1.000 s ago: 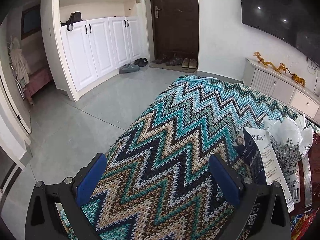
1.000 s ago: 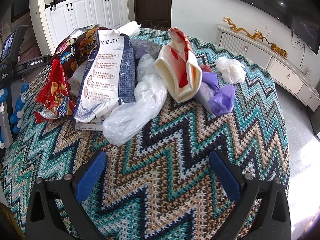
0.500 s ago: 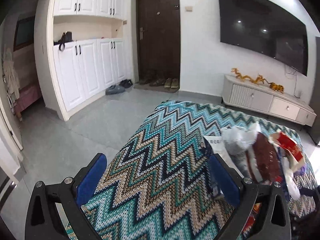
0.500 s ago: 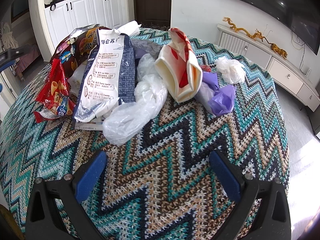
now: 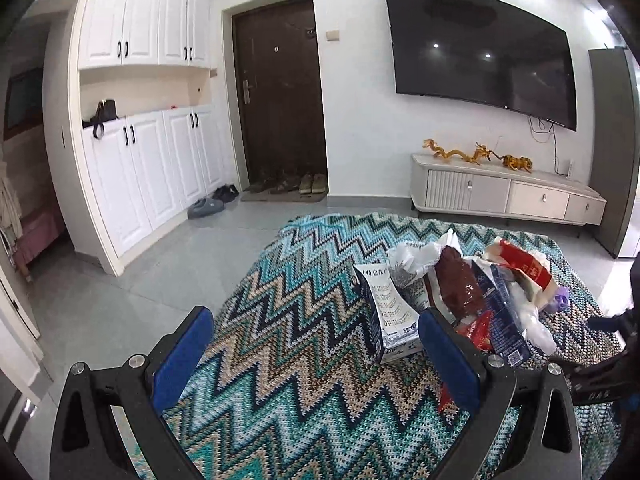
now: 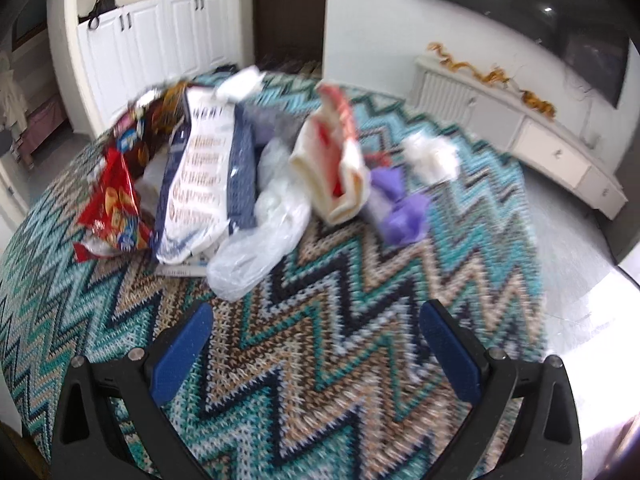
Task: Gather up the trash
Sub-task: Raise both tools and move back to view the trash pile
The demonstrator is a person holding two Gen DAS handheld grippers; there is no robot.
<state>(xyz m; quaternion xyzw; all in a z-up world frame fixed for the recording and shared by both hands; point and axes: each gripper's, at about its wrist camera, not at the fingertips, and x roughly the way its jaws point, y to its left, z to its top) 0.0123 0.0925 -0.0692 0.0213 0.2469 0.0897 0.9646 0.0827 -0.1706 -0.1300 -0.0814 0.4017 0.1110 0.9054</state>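
Left wrist view: left gripper point(image 5: 314, 350) is held with fingers spread wide, nothing between them; the zigzag-knit cloth point(image 5: 280, 360) is seen beneath.
Right wrist view: right gripper point(image 6: 316, 344) is likewise spread wide and empty; the frame is motion-blurred.
Surface: a table is fully covered by the zigzag-knit cloth in teal, tan, black and white.
Trash pile: located at 11 to 1 o'clock of the right gripper point(image 6: 256, 168), resting on the cloth; at 2 o'clock of the left gripper.
Pile contents: red snack bag point(image 6: 112, 208), white-and-navy printed bag point(image 6: 204, 172), clear plastic bag point(image 6: 260, 248), cream-and-red carton point(image 6: 336, 160), purple wrapper point(image 6: 400, 208), all touching or overlapping.
Separate item: crumpled white tissue point(image 6: 430, 156), just beside the purple wrapper at 1 o'clock.
Room, 11 o'clock: white cabinets point(image 5: 152, 160) with a dark bag in the open niche.
Room, 12 o'clock: dark entrance door point(image 5: 280, 92), shoes on the mat below.
Room, 2 o'clock: wall-mounted television point(image 5: 480, 48) above a low white console point(image 5: 508, 196) bearing golden dragon figures.
Floor: grey tiles point(image 5: 120, 300).
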